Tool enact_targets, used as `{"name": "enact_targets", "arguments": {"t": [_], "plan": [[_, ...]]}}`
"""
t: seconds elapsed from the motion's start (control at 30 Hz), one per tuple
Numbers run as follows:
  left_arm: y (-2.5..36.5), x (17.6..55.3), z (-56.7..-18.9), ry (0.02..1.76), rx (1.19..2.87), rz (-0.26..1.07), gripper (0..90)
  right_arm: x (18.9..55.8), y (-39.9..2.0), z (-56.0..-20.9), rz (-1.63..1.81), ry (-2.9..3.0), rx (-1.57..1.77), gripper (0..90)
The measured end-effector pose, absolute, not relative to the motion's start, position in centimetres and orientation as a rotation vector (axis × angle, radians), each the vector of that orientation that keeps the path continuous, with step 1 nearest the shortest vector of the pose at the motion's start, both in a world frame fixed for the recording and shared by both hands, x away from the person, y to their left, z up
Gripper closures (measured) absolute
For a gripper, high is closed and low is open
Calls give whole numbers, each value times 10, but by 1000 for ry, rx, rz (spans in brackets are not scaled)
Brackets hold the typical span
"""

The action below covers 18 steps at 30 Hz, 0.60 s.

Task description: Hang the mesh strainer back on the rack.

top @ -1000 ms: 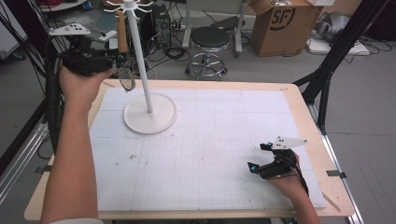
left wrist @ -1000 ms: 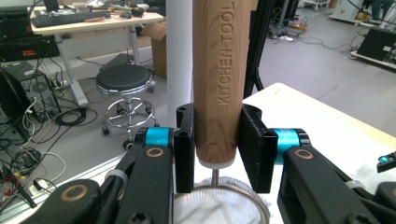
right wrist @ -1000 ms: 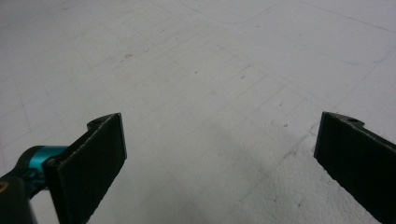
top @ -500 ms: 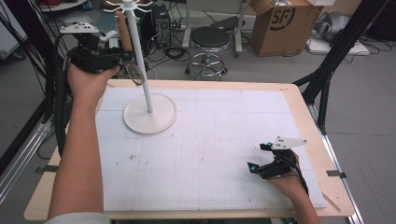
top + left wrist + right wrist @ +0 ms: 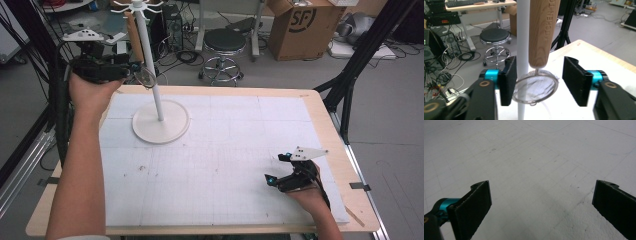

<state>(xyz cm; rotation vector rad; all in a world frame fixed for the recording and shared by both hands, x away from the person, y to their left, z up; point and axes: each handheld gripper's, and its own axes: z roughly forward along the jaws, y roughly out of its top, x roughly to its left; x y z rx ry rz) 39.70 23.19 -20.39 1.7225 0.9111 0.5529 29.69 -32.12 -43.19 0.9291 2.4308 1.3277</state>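
A small mesh strainer with a wooden handle (image 5: 133, 35) hangs upright from the top hooks of a white stand (image 5: 150, 70) at the table's far left. In the left gripper view its wire ring and mesh (image 5: 535, 87) lie between the jaws under the handle (image 5: 543, 32), beside the pole (image 5: 523, 37). My left gripper (image 5: 132, 70) (image 5: 539, 80) has just been opening, and its pads stand clear of the ring on both sides. Near the front right my right gripper (image 5: 277, 168) (image 5: 541, 205) rests low over the white mat, open and holding nothing.
The stand's round base (image 5: 161, 121) sits on the white gridded mat (image 5: 225, 150), which covers most of the wooden table (image 5: 325, 125). Past the far edge are a black stool (image 5: 225, 42), a cardboard box (image 5: 297, 25), cables and black frame legs.
The left hand has shifted slightly beside the stand's pole, and the strainer's ring now lies closer to the pole. The right hand has not moved.
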Motion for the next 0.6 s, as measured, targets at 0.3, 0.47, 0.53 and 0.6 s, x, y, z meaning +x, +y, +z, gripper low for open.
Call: {"name": "enact_targets", "arguments": {"t": [0.3,0.47,0.53,0.6], "plan": [[232,374,-204,846,1735,524,316,296,-319,-431,1328,2432,918,11],[226,363,-203,786,1755,503,237,295,-320,-430,1331,2429,919,11],[223,358,-204,759,1758,489,216,295,-321,-430,1336,2425,925,11],[220,354,-205,728,1768,470,202,295,-321,-430,1335,2426,927,11]]}}
